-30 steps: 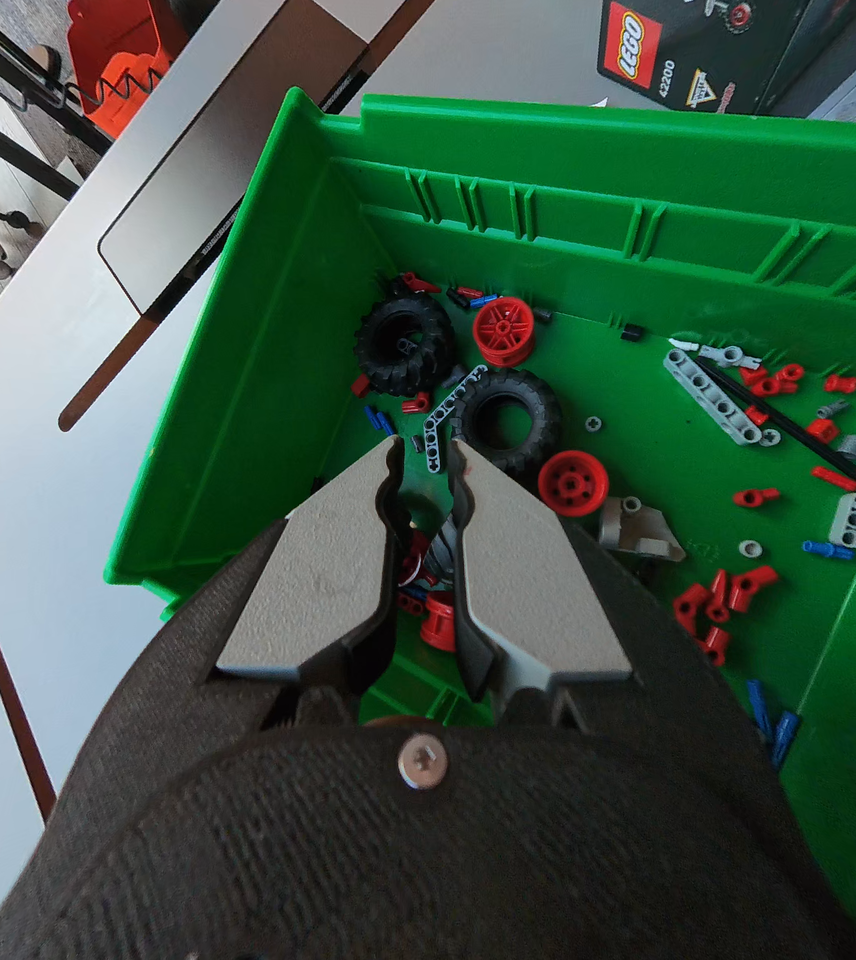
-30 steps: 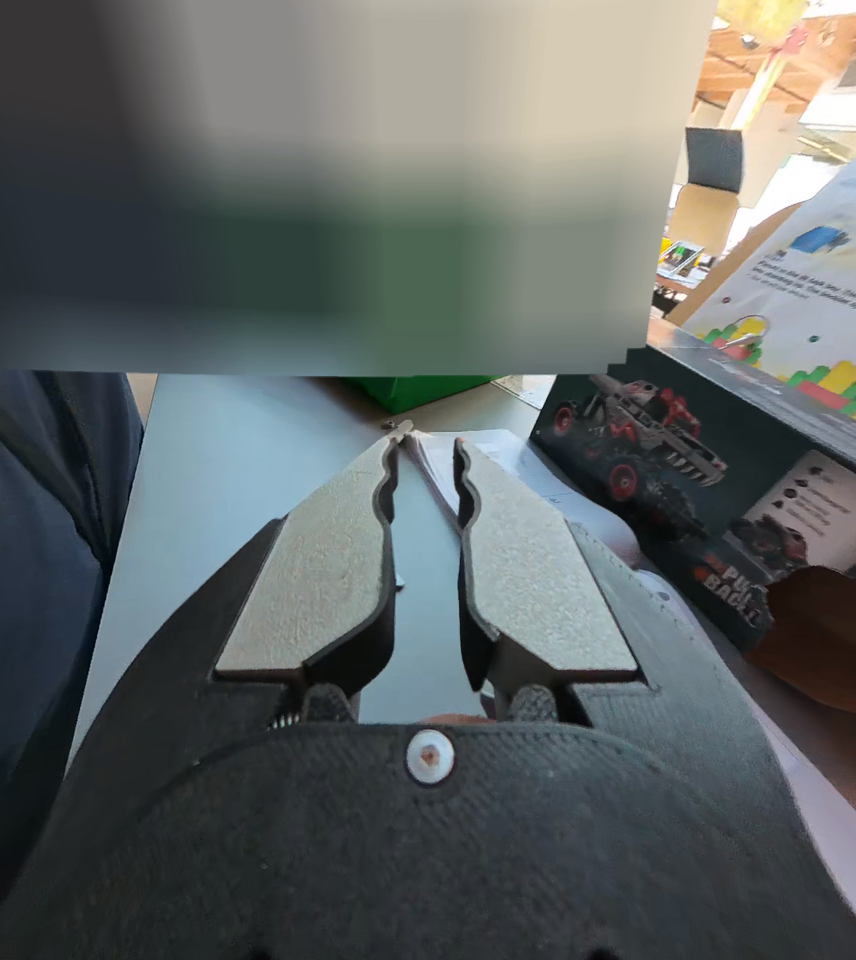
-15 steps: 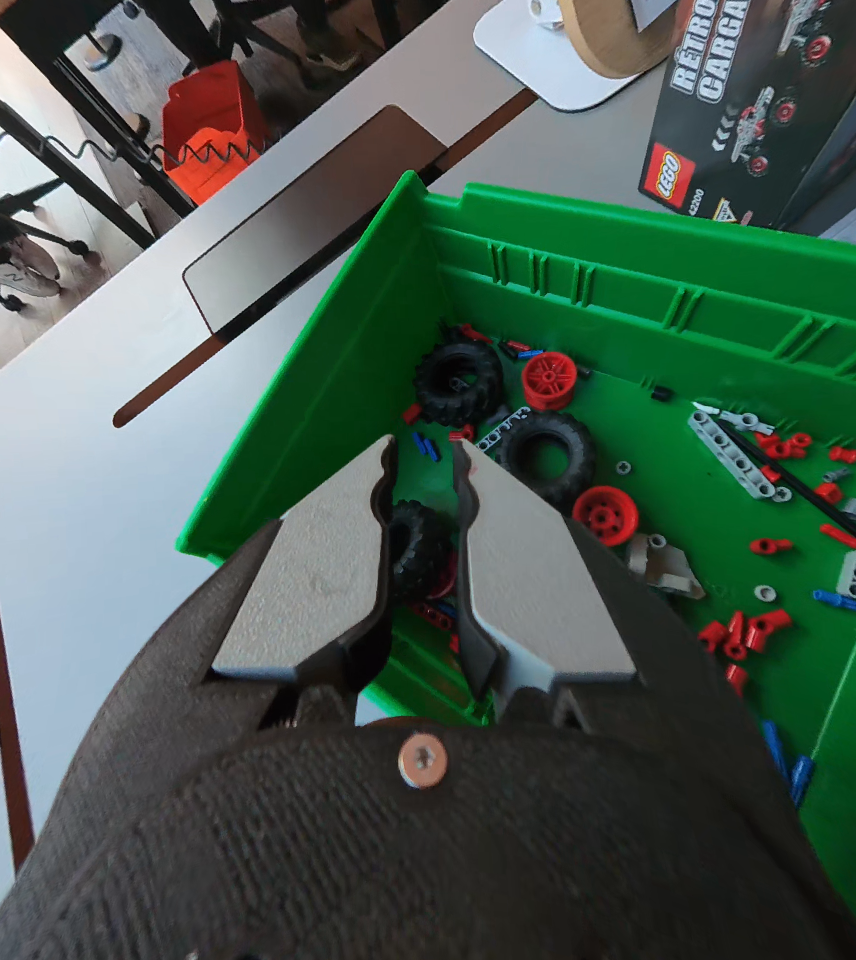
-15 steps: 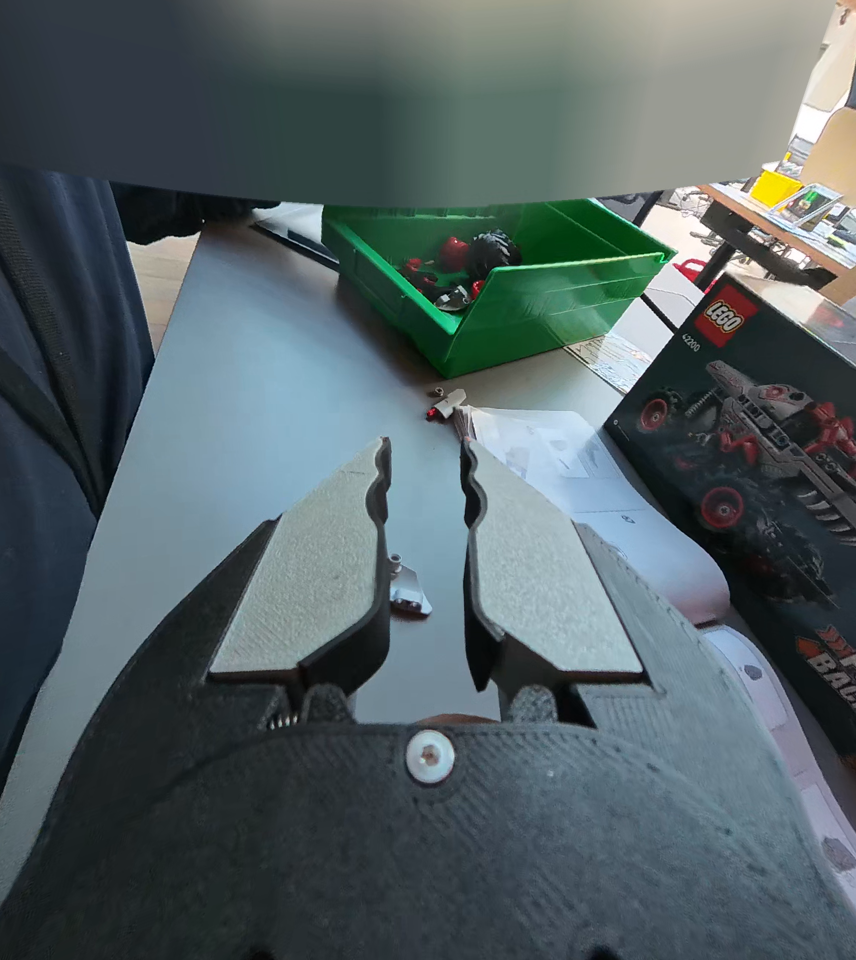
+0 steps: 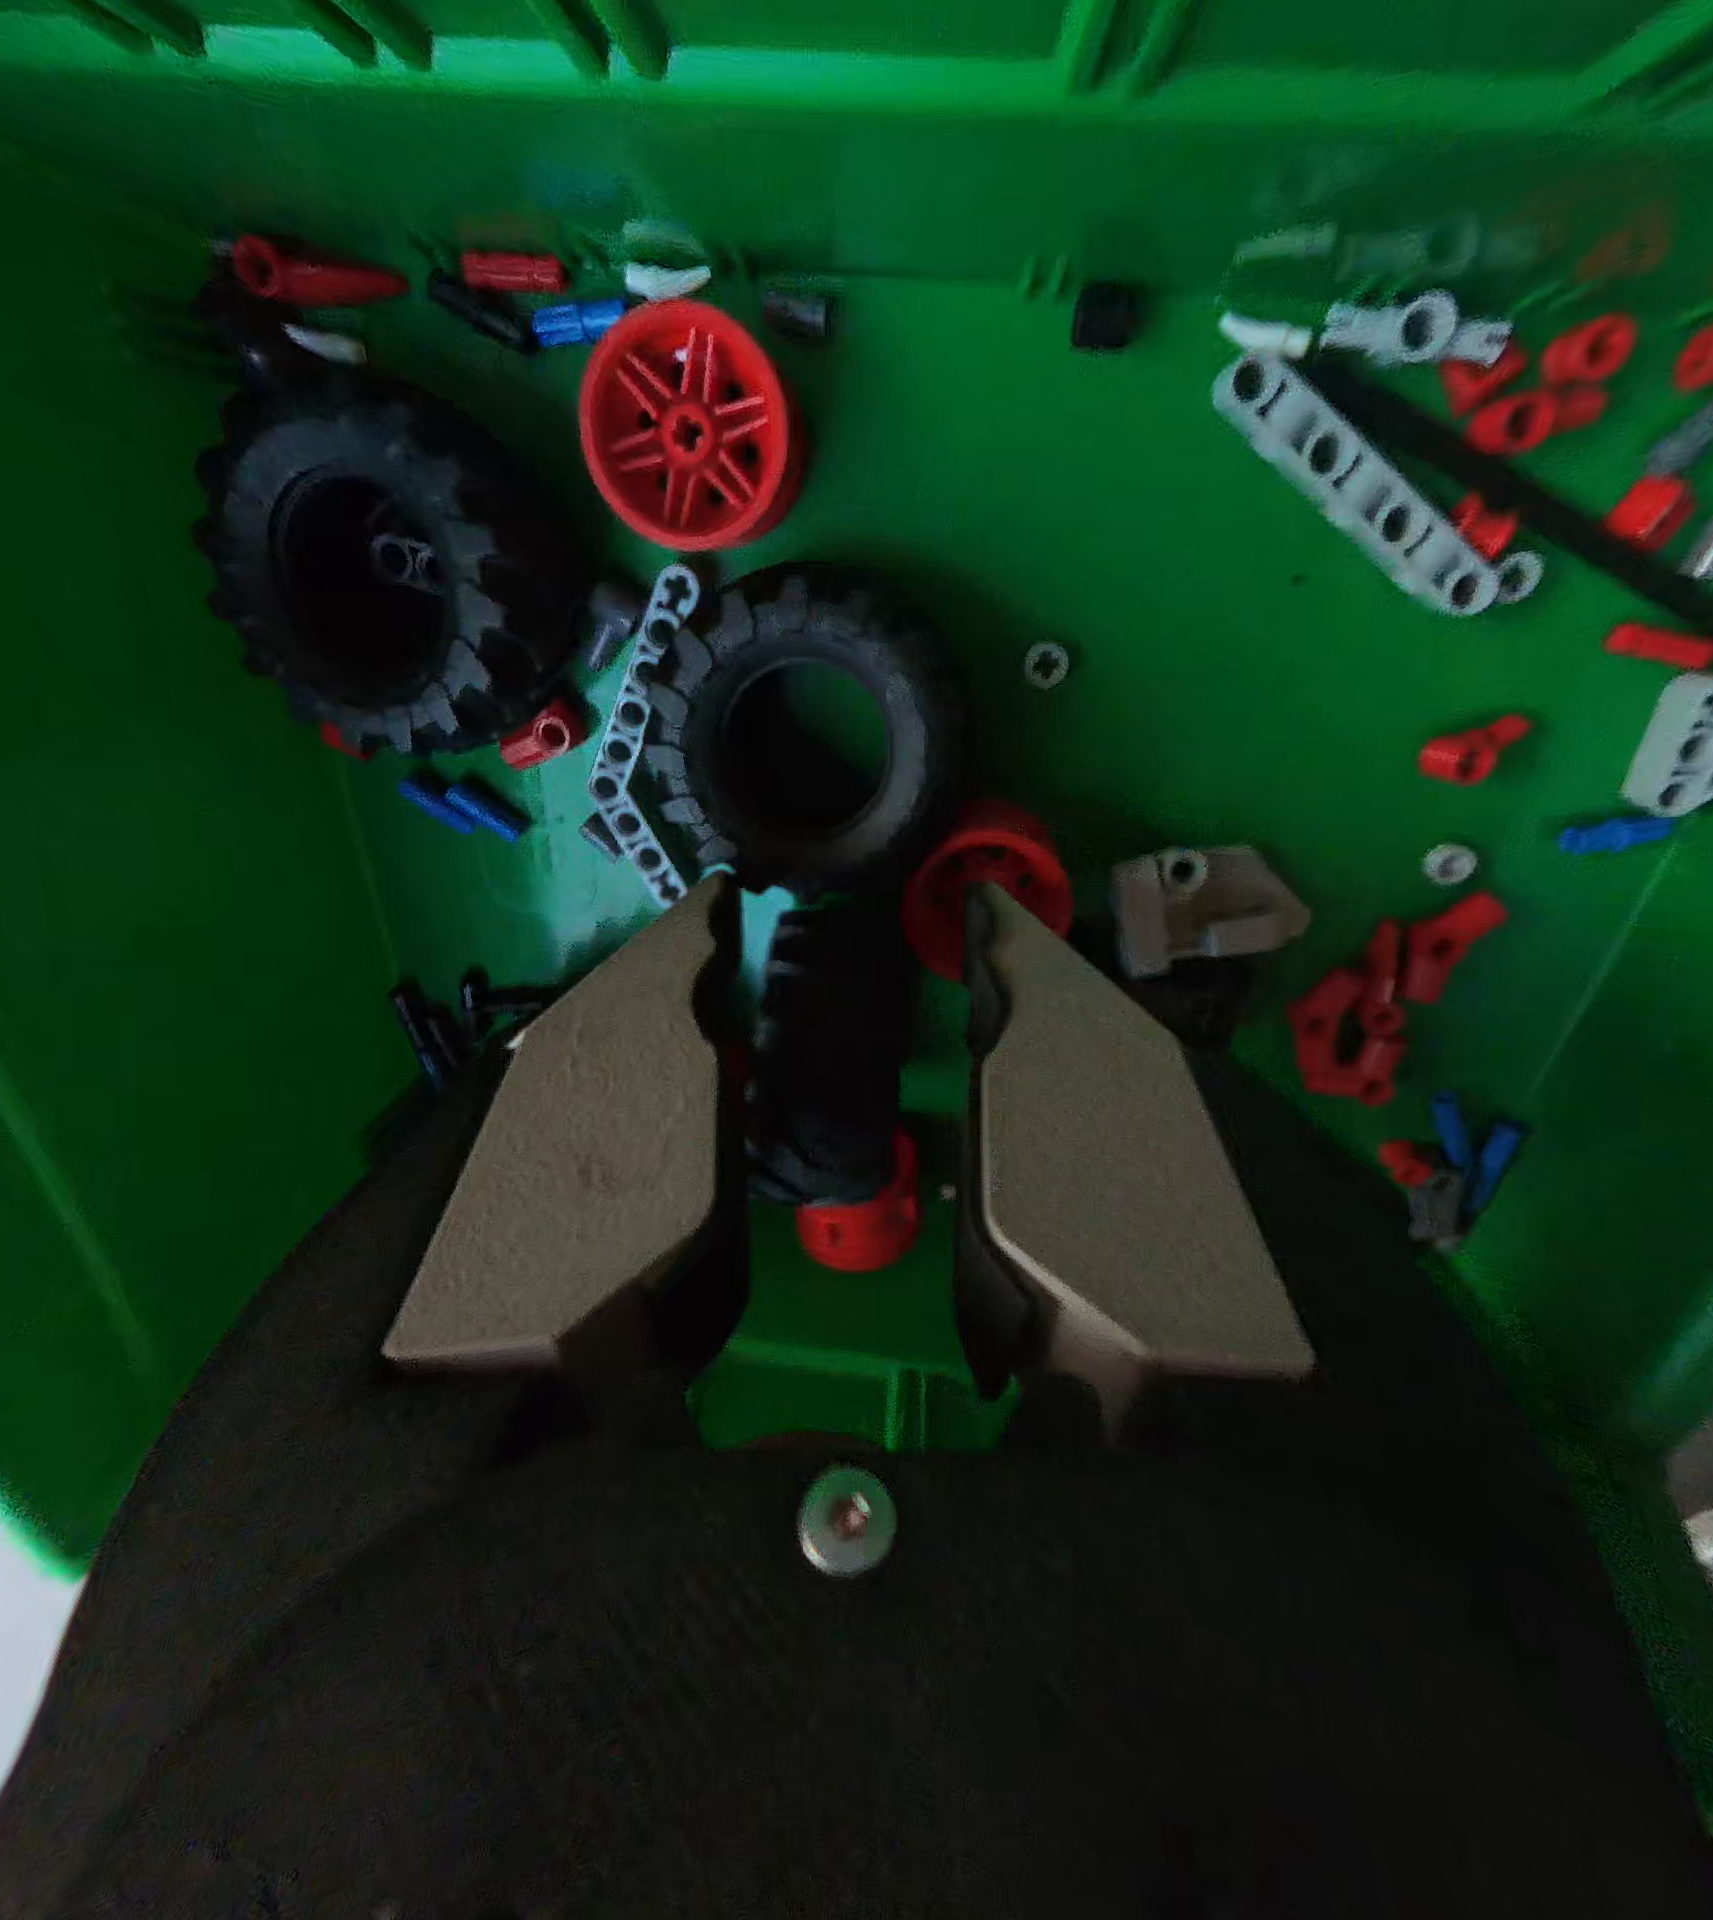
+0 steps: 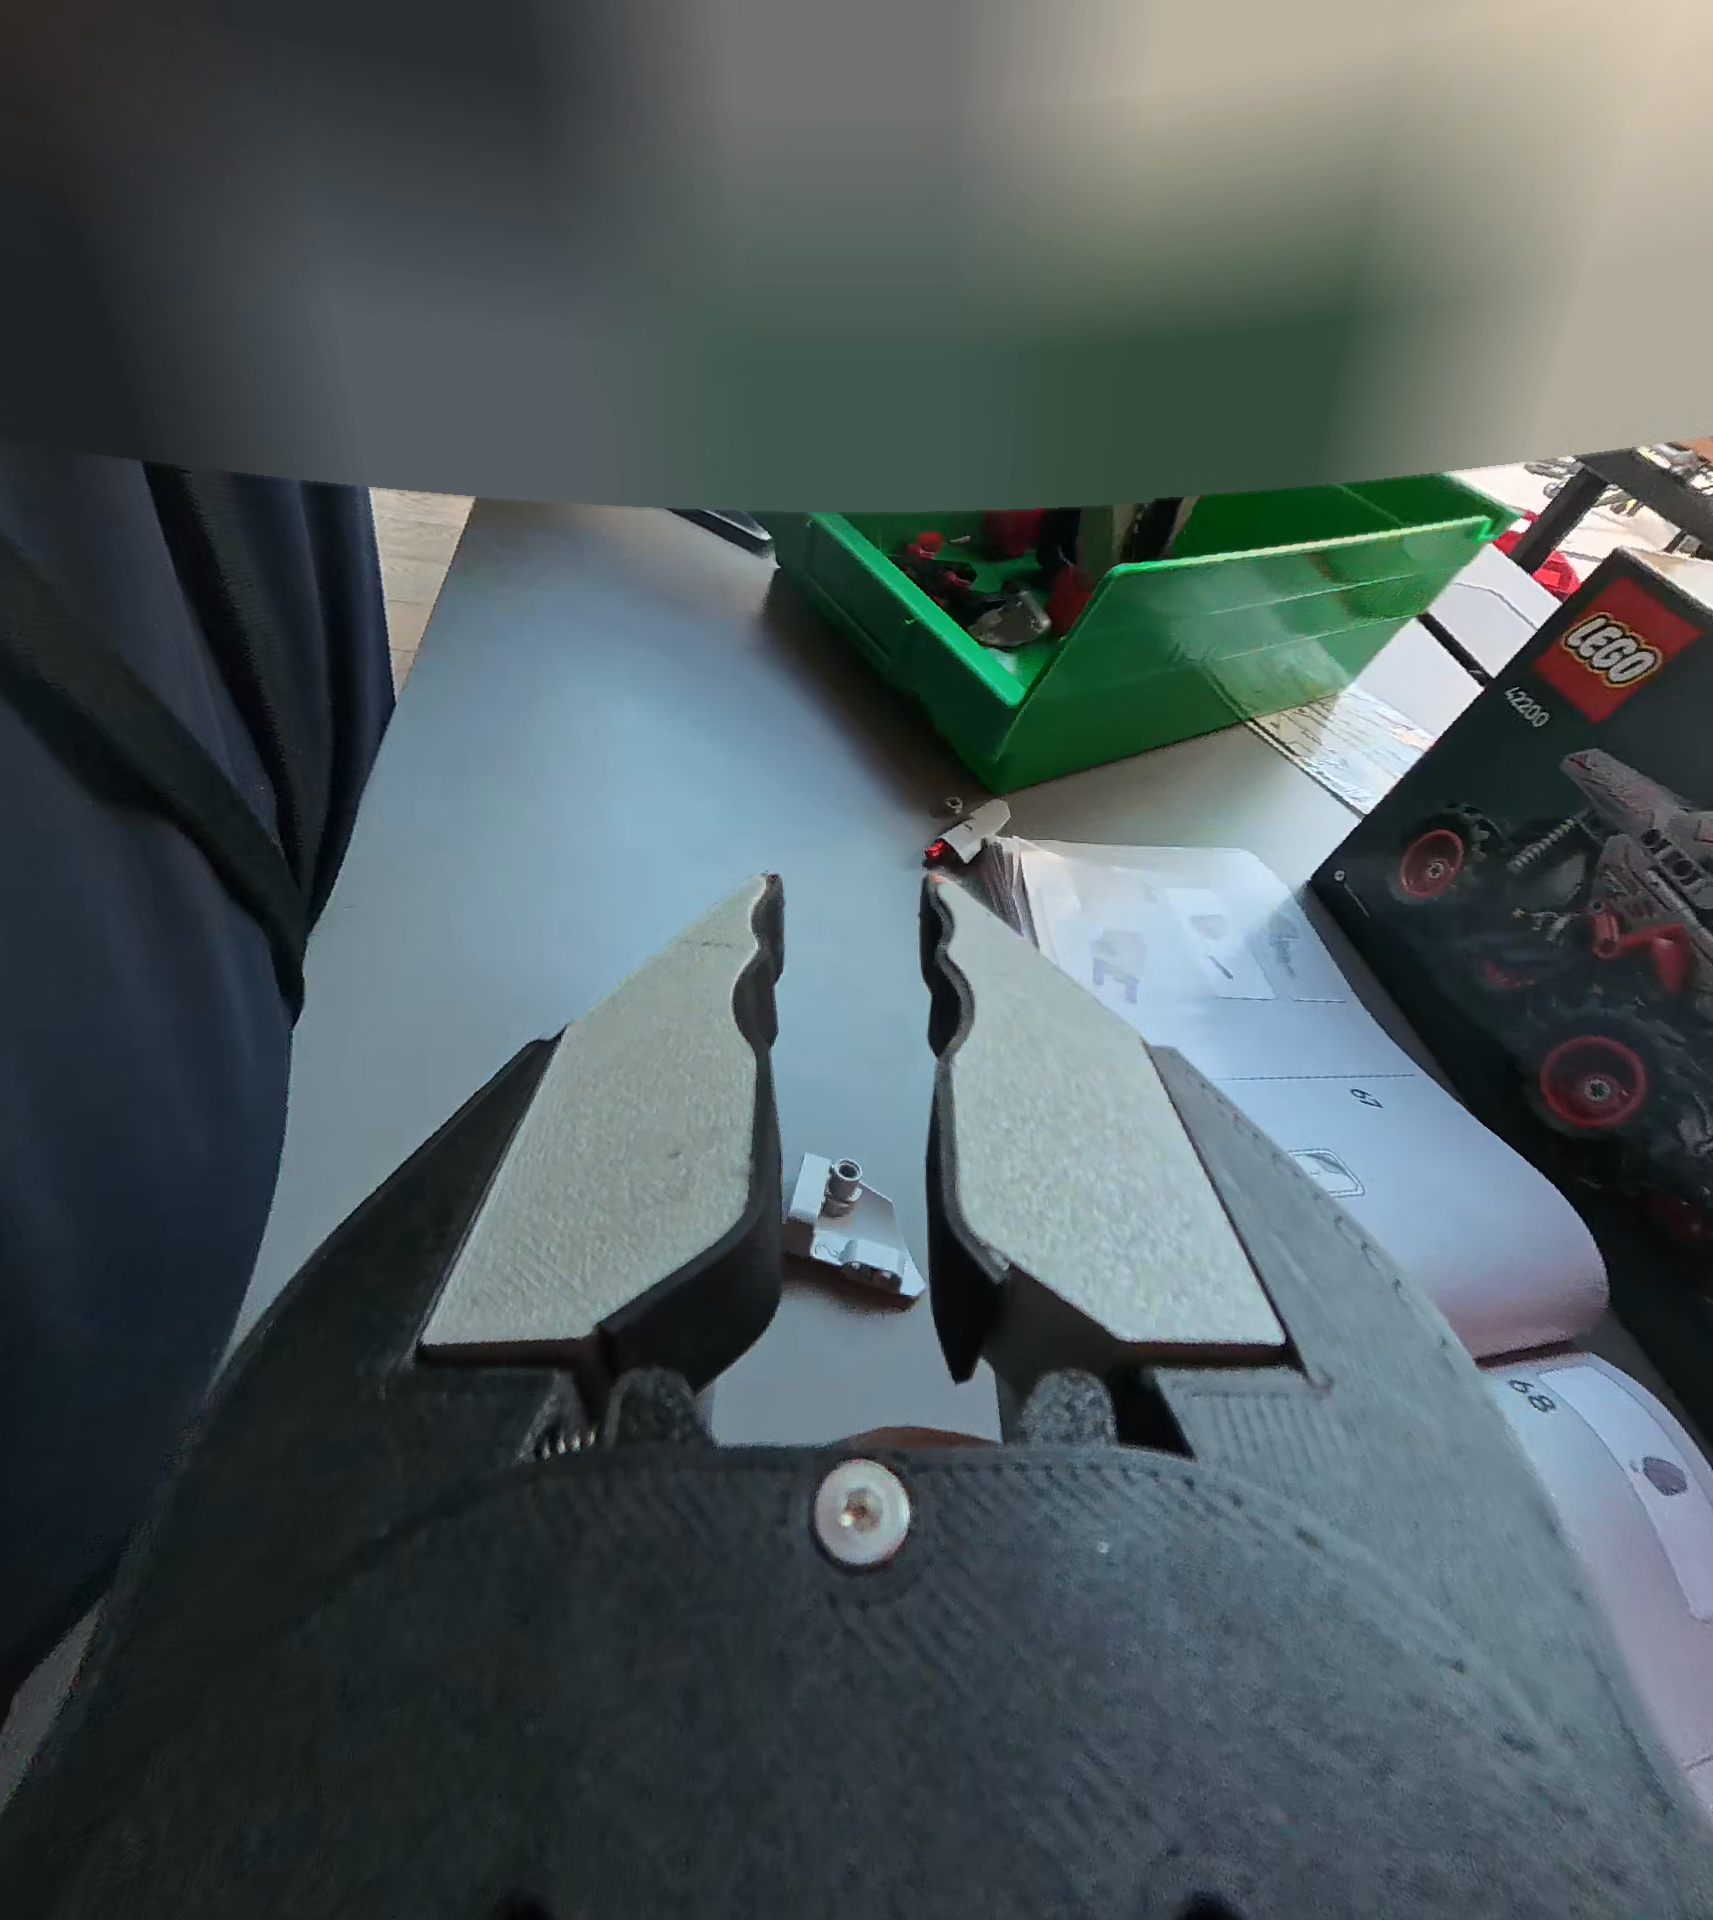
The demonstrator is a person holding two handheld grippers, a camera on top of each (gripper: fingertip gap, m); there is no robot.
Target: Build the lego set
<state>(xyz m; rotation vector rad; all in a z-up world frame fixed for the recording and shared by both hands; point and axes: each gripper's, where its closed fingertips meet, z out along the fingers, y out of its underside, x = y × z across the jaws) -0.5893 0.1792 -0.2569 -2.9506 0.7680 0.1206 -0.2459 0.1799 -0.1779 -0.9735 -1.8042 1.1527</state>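
Left gripper [image 5: 847, 904] hangs low inside the green bin [image 5: 104, 935], its jaws set moderately wide and gripping nothing; between them, standing on its tread, sits a black tyre on a red hub [image 5: 831, 1049], with a clear gap on each side, so nothing is pinched yet. Going from the left of that view: a large black tyre [image 5: 374, 561] lies against the left wall; a red spoked wheel [image 5: 691, 426] sits beyond it; a thin grey beam [image 5: 639, 738] leans against an empty black tyre [image 5: 810, 727] just ahead of the tips; a small red hub [image 5: 987, 883] touches the right fingertip; grey and red small parts scatter off to the right. The wheel's axle seems to run roughly along the fingers, so its round tread faces the pads; closing would, I judge, squeeze across the tread, and the rubber may roll or slip out. The red hub at the right tip could be nudged as the jaws shut.

Right gripper [image 6: 852, 883] hovers over the grey table [image 6: 571, 779], well apart from the bin, jaws parted and empty; a small grey lego piece [image 6: 847, 1226] lies on the table between its fingers, near their roots; the instruction booklet [image 6: 1247, 1018] and the set's box [image 6: 1610, 883] lie to its right. The left gripper is plainly nearer the wheel.
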